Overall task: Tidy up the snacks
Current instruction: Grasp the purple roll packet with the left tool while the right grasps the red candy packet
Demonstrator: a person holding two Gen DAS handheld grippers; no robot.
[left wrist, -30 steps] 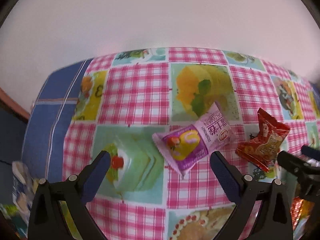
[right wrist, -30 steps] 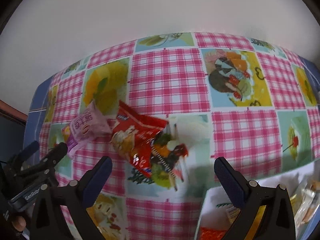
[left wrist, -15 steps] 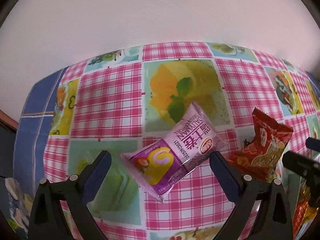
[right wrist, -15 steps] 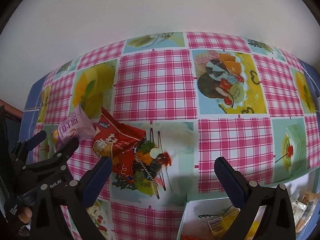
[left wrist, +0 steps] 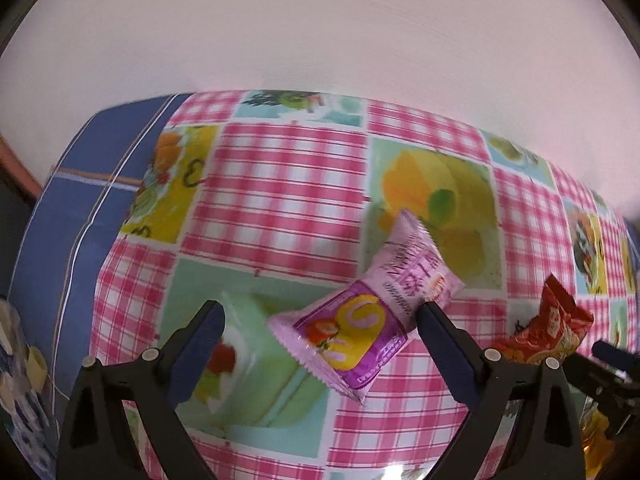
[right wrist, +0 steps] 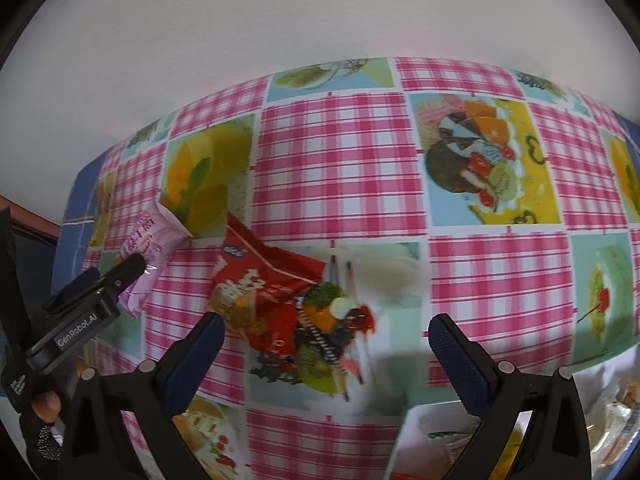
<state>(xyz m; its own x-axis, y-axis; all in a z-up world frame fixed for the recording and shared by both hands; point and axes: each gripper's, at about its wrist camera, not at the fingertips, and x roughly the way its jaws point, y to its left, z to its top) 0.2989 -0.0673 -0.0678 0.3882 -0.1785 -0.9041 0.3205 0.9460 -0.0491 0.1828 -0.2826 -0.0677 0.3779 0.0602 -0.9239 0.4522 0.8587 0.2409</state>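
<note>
The left tool [left wrist: 320, 332] stands wide open above the table [left wrist: 288, 200], which is covered in a pink check cloth with fruit and cake pictures. A purple snack packet [left wrist: 368, 312] lies slantwise between its fingers; its far end seems to touch the right-hand finger [left wrist: 444, 344], though blur makes that unsure. A red snack packet [left wrist: 552, 328] lies near the table's right edge, beside the right tool [left wrist: 612, 368]

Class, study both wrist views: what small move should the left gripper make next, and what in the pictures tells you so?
Probably nudge the left gripper forward and close. Its jaws stand open around the purple snack packet, which lies flat on the checked tablecloth between them, with the right finger already at the packet's edge.
</note>
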